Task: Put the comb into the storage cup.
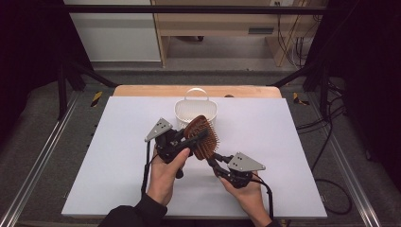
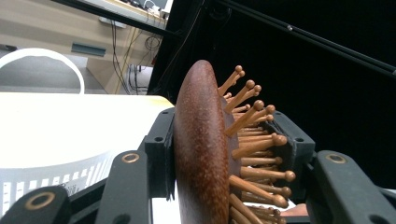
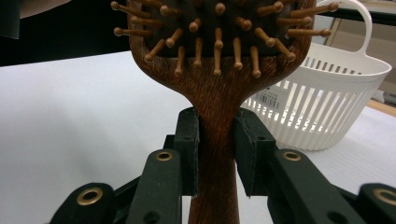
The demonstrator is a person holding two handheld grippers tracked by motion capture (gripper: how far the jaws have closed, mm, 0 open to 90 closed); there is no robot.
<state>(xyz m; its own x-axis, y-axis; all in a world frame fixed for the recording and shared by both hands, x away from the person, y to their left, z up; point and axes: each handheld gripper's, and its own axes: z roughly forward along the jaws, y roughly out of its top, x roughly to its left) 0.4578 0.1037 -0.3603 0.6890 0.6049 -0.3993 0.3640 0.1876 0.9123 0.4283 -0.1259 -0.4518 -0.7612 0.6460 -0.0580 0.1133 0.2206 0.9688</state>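
Gripping 1 wooden hairbrush (image 1: 202, 137) near the white basket (image 1: 195, 112): left gripper (image 1: 191, 140) on its head, right gripper (image 1: 213, 158) on its handle.

My left gripper (image 1: 198, 137) sits raised over the table's middle, its jaws clamped across the head of the wooden hairbrush (image 1: 203, 136), one pad on the smooth back, the other among the bristles. My right gripper (image 1: 213, 158), lower and nearer me, has its jaws pinched on the brush's handle. Both forearms reach in from the near edge.
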